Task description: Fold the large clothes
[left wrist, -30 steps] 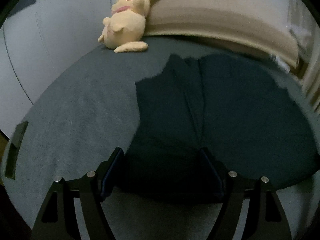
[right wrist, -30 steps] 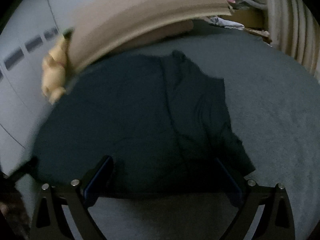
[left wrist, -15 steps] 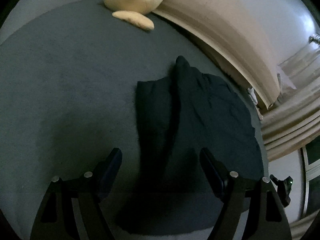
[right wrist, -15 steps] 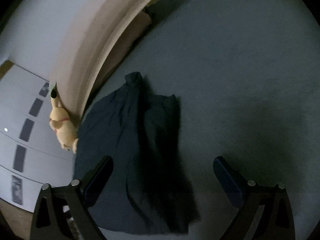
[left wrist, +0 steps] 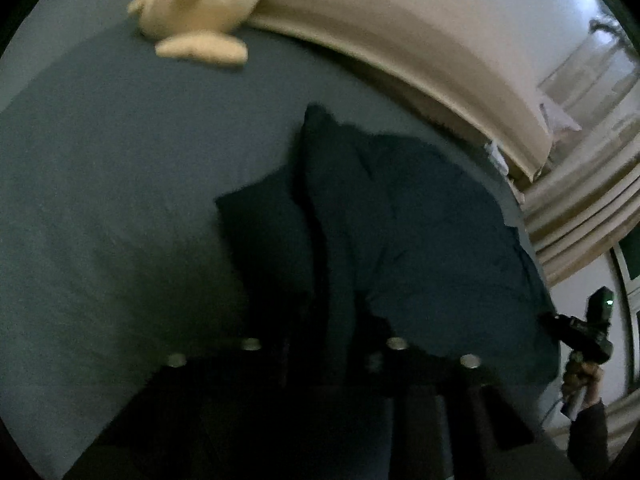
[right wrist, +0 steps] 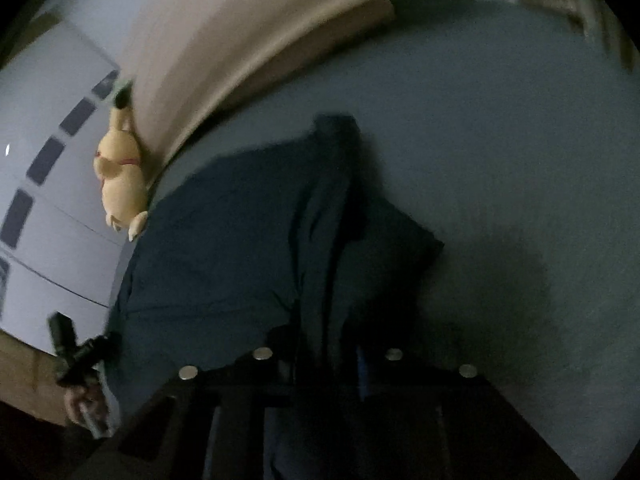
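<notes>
My left gripper (left wrist: 324, 350) is pinched nearly closed on the near hem of the dark garment (left wrist: 420, 240); my right gripper (right wrist: 326, 354) likewise clamps the garment's (right wrist: 240, 232) near edge. It lies across the bed (left wrist: 100, 200). A plush toy (left wrist: 200, 4) sits at the far edge.

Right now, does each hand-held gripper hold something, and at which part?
Both appear shut on the dark garment: the left hand-held gripper and the right hand-held gripper each pinch its near edge. The dim, blurred frames hide which part of the garment that is.
</notes>
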`<action>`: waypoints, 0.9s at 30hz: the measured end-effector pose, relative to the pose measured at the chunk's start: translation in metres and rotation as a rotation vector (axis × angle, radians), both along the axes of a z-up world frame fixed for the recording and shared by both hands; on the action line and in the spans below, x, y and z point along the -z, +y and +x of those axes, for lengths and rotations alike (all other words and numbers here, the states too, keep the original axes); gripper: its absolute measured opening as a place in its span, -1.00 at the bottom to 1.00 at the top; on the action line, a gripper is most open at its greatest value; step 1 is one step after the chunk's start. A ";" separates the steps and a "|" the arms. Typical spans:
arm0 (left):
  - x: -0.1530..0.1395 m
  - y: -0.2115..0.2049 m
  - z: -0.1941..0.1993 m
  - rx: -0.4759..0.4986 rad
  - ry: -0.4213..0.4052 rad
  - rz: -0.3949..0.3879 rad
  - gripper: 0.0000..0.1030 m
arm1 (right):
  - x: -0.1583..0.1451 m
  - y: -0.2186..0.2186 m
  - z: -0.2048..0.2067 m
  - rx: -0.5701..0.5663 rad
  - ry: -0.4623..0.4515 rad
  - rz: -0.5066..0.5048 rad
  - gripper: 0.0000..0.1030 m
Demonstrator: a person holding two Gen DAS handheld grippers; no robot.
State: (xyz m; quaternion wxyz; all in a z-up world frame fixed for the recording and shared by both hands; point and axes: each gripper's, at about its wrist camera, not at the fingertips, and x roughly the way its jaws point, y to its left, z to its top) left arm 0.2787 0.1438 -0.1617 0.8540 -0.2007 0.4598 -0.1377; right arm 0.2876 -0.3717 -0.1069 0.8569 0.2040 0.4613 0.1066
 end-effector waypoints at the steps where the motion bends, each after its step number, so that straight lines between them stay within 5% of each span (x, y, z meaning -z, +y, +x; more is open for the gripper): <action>1: 0.004 0.000 -0.002 -0.010 -0.008 0.000 -0.52 | -0.004 0.002 -0.002 0.002 -0.018 -0.015 -0.59; 3: 0.019 -0.002 0.002 -0.015 0.022 0.001 -0.46 | 0.012 0.006 0.003 0.007 0.019 -0.056 -0.57; 5: 0.023 -0.005 0.003 -0.027 0.023 0.027 -0.43 | 0.038 0.006 0.008 0.039 0.088 -0.072 -0.25; 9: 0.004 -0.015 -0.008 -0.056 -0.009 0.122 -0.33 | 0.027 0.001 -0.007 0.113 0.054 -0.048 0.42; 12: -0.019 -0.015 -0.030 -0.096 -0.065 0.187 -0.31 | -0.006 0.002 -0.035 0.168 -0.056 -0.133 0.43; 16: -0.057 -0.037 -0.075 -0.108 -0.204 0.310 0.17 | -0.042 0.010 -0.093 0.228 -0.214 -0.134 0.47; 18: -0.067 -0.055 -0.093 -0.073 -0.263 0.329 0.24 | -0.047 0.023 -0.115 0.219 -0.261 -0.097 0.57; 22: -0.065 -0.104 -0.116 0.024 -0.325 0.416 0.24 | -0.034 0.070 -0.143 0.116 -0.282 -0.008 0.58; 27: -0.033 -0.114 -0.112 0.010 -0.244 0.457 0.24 | 0.006 0.087 -0.137 0.081 -0.203 -0.004 0.58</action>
